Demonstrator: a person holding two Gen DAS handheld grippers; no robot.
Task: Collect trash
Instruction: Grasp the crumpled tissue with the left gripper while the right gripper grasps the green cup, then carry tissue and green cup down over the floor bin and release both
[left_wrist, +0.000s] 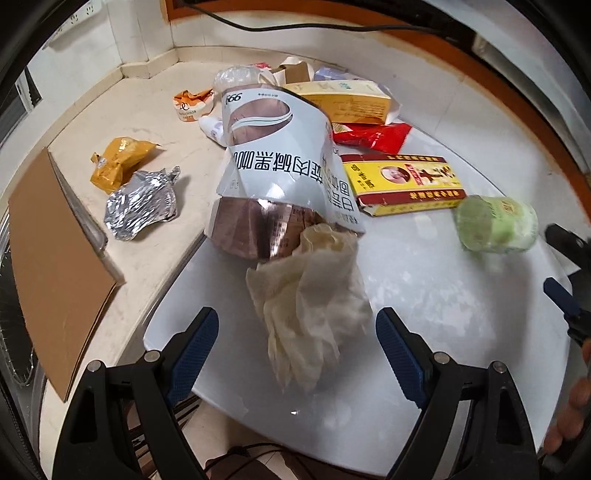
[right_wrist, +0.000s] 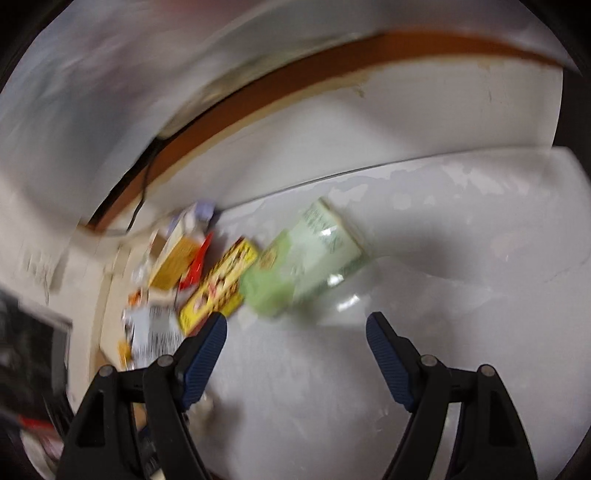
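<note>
In the left wrist view a crumpled white tissue (left_wrist: 310, 295) lies on the white table (left_wrist: 424, 295), just in front of my left gripper (left_wrist: 297, 314). Its jaws are open, and the blue pads stand clear of the tissue on both sides. Behind the tissue a large white and brown coffee bag (left_wrist: 277, 155) stands slumped. My right gripper (left_wrist: 563, 267) enters at the right edge, near a pale green packet (left_wrist: 496, 225). The right wrist view is blurred; there my right gripper (right_wrist: 297, 328) is open and empty, with the green packet (right_wrist: 303, 258) ahead of it.
More litter lies around: a yellow and red box (left_wrist: 402, 181), a red wrapper (left_wrist: 373, 136), a yellow carton (left_wrist: 347, 101), crumpled silver foil (left_wrist: 142, 205), a yellow wrapper (left_wrist: 118, 162) and an orange wrapper (left_wrist: 192, 105). A cardboard sheet (left_wrist: 55, 266) lies at the left. A hand (left_wrist: 569, 417) shows bottom right.
</note>
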